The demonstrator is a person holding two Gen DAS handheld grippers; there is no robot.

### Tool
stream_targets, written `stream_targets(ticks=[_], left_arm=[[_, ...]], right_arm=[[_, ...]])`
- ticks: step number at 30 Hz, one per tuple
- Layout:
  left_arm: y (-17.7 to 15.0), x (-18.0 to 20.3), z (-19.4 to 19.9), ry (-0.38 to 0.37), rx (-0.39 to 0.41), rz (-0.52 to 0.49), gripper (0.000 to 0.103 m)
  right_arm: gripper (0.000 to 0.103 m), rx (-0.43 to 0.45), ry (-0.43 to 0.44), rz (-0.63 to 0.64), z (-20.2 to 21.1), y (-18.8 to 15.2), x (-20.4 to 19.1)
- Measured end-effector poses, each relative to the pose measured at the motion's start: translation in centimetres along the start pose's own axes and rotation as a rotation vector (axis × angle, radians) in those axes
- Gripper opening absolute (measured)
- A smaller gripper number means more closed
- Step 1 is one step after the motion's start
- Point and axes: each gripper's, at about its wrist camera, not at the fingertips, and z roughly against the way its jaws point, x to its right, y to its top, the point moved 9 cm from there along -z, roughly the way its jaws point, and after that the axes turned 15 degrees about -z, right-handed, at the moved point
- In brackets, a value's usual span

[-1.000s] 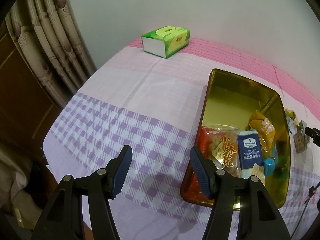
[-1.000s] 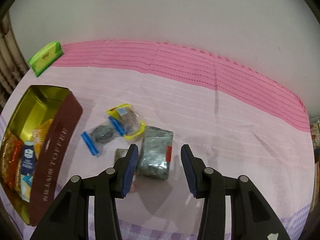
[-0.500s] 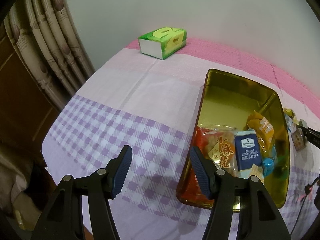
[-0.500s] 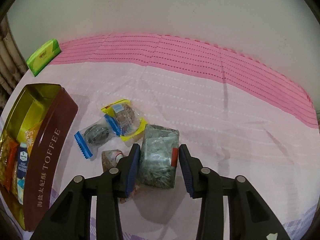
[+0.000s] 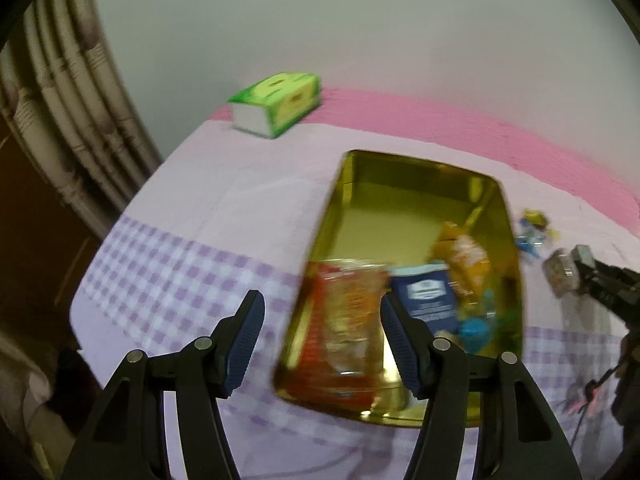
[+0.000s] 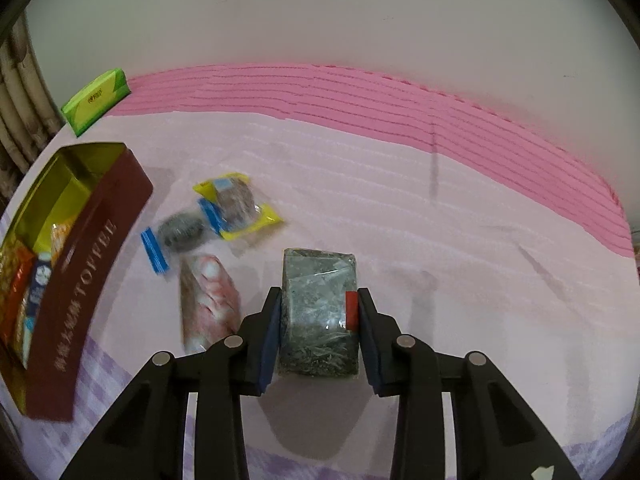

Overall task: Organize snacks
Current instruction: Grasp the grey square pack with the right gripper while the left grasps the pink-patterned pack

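Note:
A gold-lined toffee tin (image 5: 344, 184) (image 6: 92, 248) lies open on the table and holds several snack packs, among them a red-orange pack (image 5: 348, 312) and a dark blue cracker pack (image 5: 426, 300). My right gripper (image 6: 318, 326) is shut on a grey-green seaweed pack (image 6: 318, 312) and holds it above the cloth. Three loose snacks lie beside the tin: a yellow-wrapped one (image 6: 236, 206), a blue-edged one (image 6: 176, 236) and a pink one (image 6: 210, 300). My left gripper (image 5: 322, 344) is open and empty over the tin's near left edge.
A green tissue box (image 5: 278, 102) (image 6: 96, 100) stands at the back left by the wall. A curtain (image 5: 68, 100) hangs at the left past the table edge. The cloth is pink at the back and purple-checked in front.
My right gripper closed on the seaweed pack and lifted it off the cloth, uncovering the pink snack. My left gripper shifted right toward the tin.

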Motion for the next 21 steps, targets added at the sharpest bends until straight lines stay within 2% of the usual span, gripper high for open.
stream_targets(ticks=[5,12,21], left_arm=[[2.2,4.9,0.3,-0.079,0.016,-0.062,0.061],[4.9,12.8,-0.2,-0.221,0.001,-0.13,0.061],[6.5,19.9,-2.0,-0.309,-0.049,-0.161,0.061]], right_arm=[[0.033,0.038,-0.051,0.0,0.8,-0.6,2.7],[0.033,0.086,-0.091,-0.081,1.3,-0.5,7.1],[0.033,0.118,-0.045,-0.161,1.0,-0.4,8.8]])
